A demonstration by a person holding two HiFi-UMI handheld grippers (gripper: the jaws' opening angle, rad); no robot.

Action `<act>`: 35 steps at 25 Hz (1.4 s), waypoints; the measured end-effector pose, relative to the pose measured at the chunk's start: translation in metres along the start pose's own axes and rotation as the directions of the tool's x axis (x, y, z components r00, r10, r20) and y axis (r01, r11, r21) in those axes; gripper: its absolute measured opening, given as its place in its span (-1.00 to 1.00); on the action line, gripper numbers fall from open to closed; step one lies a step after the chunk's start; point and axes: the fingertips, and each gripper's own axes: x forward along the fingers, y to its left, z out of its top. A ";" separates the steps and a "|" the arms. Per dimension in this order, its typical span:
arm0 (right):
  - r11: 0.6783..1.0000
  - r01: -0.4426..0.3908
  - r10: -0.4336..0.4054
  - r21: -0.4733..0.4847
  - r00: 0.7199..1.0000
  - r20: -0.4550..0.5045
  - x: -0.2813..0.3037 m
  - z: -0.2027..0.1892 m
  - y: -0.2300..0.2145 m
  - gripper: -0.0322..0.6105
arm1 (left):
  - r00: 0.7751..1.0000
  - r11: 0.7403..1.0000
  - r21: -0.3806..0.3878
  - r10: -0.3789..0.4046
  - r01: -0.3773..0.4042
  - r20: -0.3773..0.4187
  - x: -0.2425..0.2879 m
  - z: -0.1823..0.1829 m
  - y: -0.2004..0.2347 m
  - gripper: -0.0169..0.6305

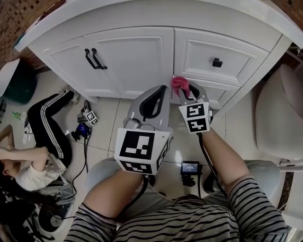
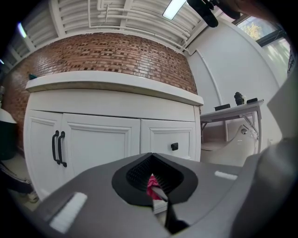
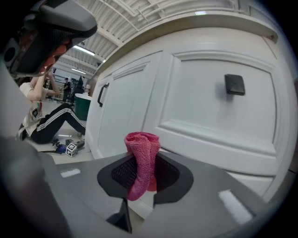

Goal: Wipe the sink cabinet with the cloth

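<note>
Cabinet [image 1: 142, 61] front, seen from above by a seated operator. The cabinet is white and panelled, under a pale counter [image 1: 156, 12]. The right claw [image 1: 183, 94] is clamped on the cloth [image 3: 141, 158], a pink knitted wad that sticks up past the claw tips, close to the lower edge of the drawer front [image 1: 208, 52]; contact cannot be confirmed. The left claw [image 2: 151, 158] is closed tip to tip and grips nothing. The pink seen through its opening is probably the cloth beyond.

Technique, as judged: press the protruding wad flat to the panel, not the hard tips. Stroke along the grooves of the frame and steer round the knob [image 1: 217, 62]. Keep the idle claw off the doors.

Setting: glossy pale floor tiles [image 1: 106, 113]; a brick wall [image 2: 111, 53] behind the counter; a second person [image 1: 42, 142] sitting on the floor to the left; paired black handles [image 1: 95, 59] on the doors.
</note>
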 end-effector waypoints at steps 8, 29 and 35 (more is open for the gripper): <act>0.972 0.228 -0.221 0.058 0.969 -0.108 -0.057 -0.062 -0.106 -0.62 | 0.999 0.999 0.019 -0.033 0.034 -0.031 0.009 -0.010 -0.015 -0.95; 1.000 -0.006 0.008 0.021 0.995 -0.097 0.021 -0.057 0.022 -0.62 | 1.000 1.000 0.006 -0.002 0.002 -0.019 -0.002 -0.007 0.002 -0.95; 0.994 0.098 -0.088 0.051 0.983 -0.164 0.010 -0.088 -0.018 -0.62 | 1.000 1.000 -0.016 0.006 -0.006 -0.023 -0.002 -0.010 0.011 -0.95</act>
